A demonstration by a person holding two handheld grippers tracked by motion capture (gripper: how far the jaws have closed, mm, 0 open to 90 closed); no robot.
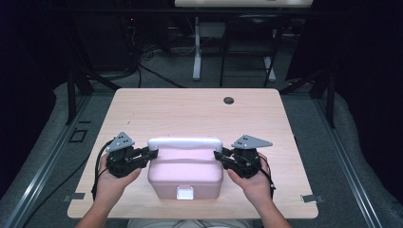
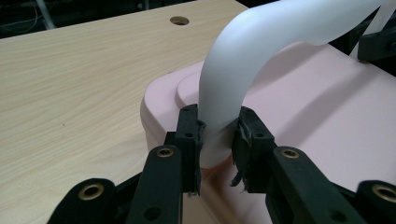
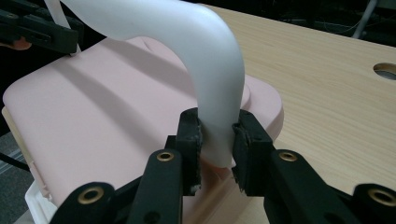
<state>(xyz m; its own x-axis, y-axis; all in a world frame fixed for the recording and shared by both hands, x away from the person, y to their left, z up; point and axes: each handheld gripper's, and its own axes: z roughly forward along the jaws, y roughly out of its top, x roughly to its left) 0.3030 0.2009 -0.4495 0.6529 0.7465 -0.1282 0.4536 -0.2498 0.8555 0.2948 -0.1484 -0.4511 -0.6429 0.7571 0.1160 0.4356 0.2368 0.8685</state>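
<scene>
Smooth white handle [image 1: 185,143] (arched, glossy) on your pink box [image 1: 185,178]: left gripper [image 1: 151,155] and right gripper [image 1: 218,156] both clamped on its ends

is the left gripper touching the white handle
Touching. In the left gripper view, both pads of the left gripper press against the lower end of the white handle, with no gap on either side.
</scene>
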